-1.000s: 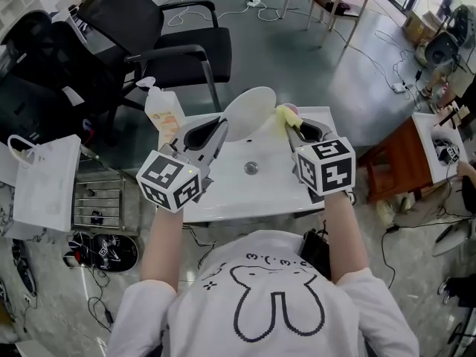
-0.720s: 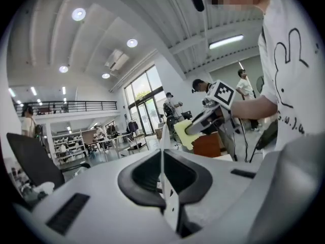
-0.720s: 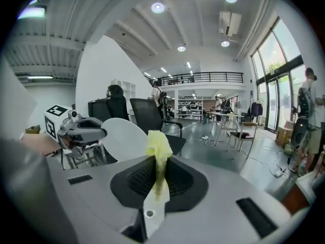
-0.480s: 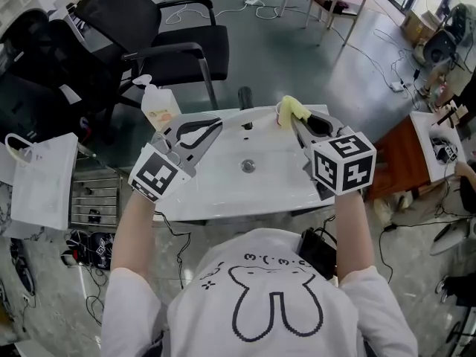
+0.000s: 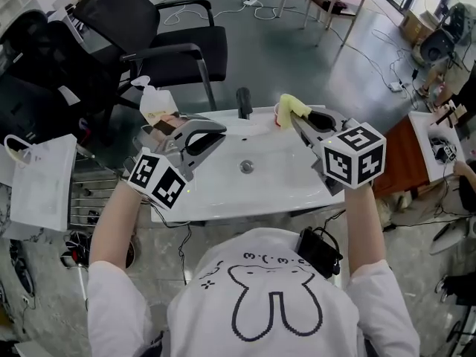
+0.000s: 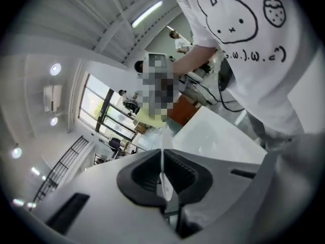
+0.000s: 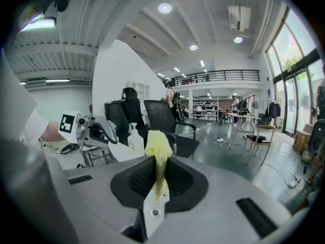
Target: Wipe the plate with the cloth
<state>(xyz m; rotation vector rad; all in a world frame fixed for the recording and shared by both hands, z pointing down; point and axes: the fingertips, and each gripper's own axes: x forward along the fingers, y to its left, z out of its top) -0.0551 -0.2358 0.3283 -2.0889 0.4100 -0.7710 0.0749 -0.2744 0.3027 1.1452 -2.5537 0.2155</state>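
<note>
My left gripper (image 5: 214,132) is shut on the rim of the white plate (image 6: 162,154), which shows edge-on as a thin white line between its jaws. In the right gripper view the plate (image 7: 112,136) hangs below that gripper. From the head view I cannot make the plate out against the white sink (image 5: 223,192). My right gripper (image 5: 294,122) is shut on a yellow cloth (image 5: 291,108), held above the sink's far right corner. The cloth (image 7: 158,151) sticks up bunched from the jaws. The two grippers are apart, and the cloth is not touching the plate.
The sink has a drain (image 5: 245,166) and a black faucet (image 5: 243,101) at its far edge. A soap pump bottle (image 5: 155,101) stands at the far left corner. Black office chairs (image 5: 149,28) stand behind, a white paper bag (image 5: 44,181) to the left and a wooden table (image 5: 405,151) to the right.
The left gripper has rolled over and shifted left and down, so the plate's white face is gone from the head view. The right gripper has risen a little with the cloth.
</note>
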